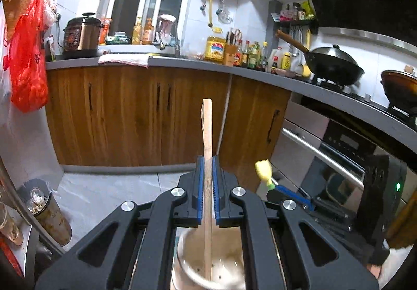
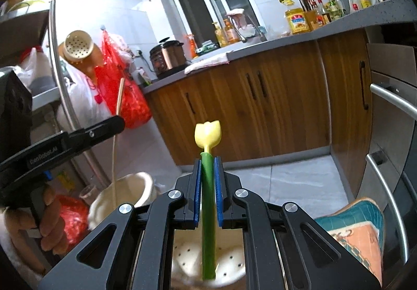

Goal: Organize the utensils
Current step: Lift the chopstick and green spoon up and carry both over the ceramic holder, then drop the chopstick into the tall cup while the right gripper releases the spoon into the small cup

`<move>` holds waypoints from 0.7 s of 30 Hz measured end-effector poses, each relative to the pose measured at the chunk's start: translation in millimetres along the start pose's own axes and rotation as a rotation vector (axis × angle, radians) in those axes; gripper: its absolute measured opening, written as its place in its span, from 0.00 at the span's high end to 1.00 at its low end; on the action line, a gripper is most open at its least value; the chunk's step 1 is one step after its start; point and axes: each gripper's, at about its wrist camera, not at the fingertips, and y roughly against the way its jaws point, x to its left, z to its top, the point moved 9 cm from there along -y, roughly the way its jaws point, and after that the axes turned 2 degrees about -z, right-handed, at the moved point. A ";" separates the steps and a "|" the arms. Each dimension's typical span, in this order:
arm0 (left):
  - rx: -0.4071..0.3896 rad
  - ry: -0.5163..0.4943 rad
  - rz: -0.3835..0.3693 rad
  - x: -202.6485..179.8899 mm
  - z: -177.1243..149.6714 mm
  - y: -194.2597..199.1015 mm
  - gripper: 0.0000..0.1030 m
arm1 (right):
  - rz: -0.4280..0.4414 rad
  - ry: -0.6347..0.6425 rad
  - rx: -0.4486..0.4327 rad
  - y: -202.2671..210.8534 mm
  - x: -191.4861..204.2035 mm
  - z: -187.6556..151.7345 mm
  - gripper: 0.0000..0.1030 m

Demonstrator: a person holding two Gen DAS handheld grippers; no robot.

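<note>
My left gripper is shut on a wooden utensil handle that stands upright; its lower end reaches into a perforated cream holder below the jaws. My right gripper is shut on a green-handled utensil with a yellow tulip top; its lower end sits in a perforated cream holder. The tulip utensil also shows in the left wrist view. The left gripper with the wooden handle shows at the left of the right wrist view, above a second cream holder.
Wooden cabinets under a grey counter lie ahead, with a rice cooker, bottles and a wok. An oven is at the right. A red bag hangs at the left. A patterned cushion sits low at the right.
</note>
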 end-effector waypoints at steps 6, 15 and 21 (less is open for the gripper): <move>0.124 -0.063 -0.025 -9.8 -24.4 10.5 0.94 | 0.019 0.017 0.081 17.2 5.4 -11.7 0.89; 0.217 -0.075 -0.019 -13.8 -41.9 16.6 0.94 | -0.008 0.038 0.188 28.8 10.8 -20.3 0.89; 0.235 -0.079 -0.004 -15.4 -45.2 14.9 0.82 | -0.043 0.042 0.241 24.4 8.7 -26.3 0.89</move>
